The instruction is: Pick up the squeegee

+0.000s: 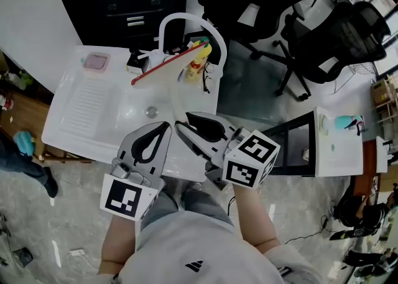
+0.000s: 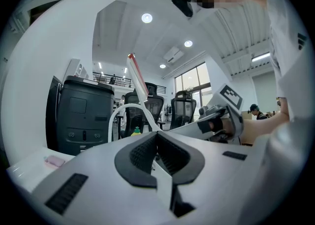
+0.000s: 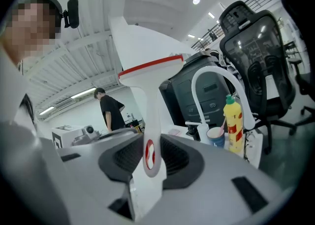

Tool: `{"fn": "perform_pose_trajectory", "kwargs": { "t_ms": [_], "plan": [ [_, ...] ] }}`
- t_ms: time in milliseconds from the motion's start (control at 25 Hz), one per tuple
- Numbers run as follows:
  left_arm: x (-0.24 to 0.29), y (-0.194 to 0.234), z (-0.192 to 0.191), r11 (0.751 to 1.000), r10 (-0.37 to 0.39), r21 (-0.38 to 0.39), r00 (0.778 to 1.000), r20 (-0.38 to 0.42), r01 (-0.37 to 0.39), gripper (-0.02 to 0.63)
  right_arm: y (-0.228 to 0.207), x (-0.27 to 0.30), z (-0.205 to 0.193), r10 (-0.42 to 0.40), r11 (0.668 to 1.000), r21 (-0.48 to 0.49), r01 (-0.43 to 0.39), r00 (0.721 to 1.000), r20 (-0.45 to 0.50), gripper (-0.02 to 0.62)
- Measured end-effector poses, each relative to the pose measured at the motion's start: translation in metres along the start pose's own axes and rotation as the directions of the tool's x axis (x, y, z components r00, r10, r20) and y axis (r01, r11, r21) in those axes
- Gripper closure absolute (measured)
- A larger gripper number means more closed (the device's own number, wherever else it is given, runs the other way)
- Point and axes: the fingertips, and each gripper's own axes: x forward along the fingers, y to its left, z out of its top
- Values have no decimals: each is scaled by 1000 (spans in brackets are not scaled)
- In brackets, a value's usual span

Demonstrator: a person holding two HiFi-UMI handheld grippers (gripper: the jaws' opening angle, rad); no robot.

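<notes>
The squeegee (image 1: 169,65) is white with a red blade edge, and it hangs tilted over the white sink (image 1: 93,112). Its handle runs down into my right gripper (image 1: 186,122), which is shut on it. In the right gripper view the handle, with its round red logo (image 3: 149,152), is clamped between the dark pads, and the blade (image 3: 150,69) spreads out above them. My left gripper (image 1: 163,128) hovers just left of it over the sink's front edge. Its jaw tips meet, with nothing between them (image 2: 157,143). From there the blade (image 2: 138,79) appears ahead, above the faucet.
A white arched faucet (image 1: 186,22) stands at the back of the sink, with a yellow bottle (image 1: 198,62) and a cup (image 3: 215,138) beside it. A pink soap dish (image 1: 96,61) sits at the far left corner. Black office chairs (image 1: 336,34) and a dark desk (image 1: 292,146) stand to the right.
</notes>
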Motion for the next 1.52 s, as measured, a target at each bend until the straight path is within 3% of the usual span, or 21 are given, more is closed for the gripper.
{"fn": "perform_pose_trajectory", "kwargs": {
  "t_ms": [400,1520],
  "plan": [
    [5,-6,6,1000,-25,8,1000,6,25,594,3,-11,11,-12,1000,-24,13,999,44,480],
    [11,4,10,1000,9,7,1000,18,-9,594,1,-6,27,2,991,-134,11,995,100,479]
  ]
}}
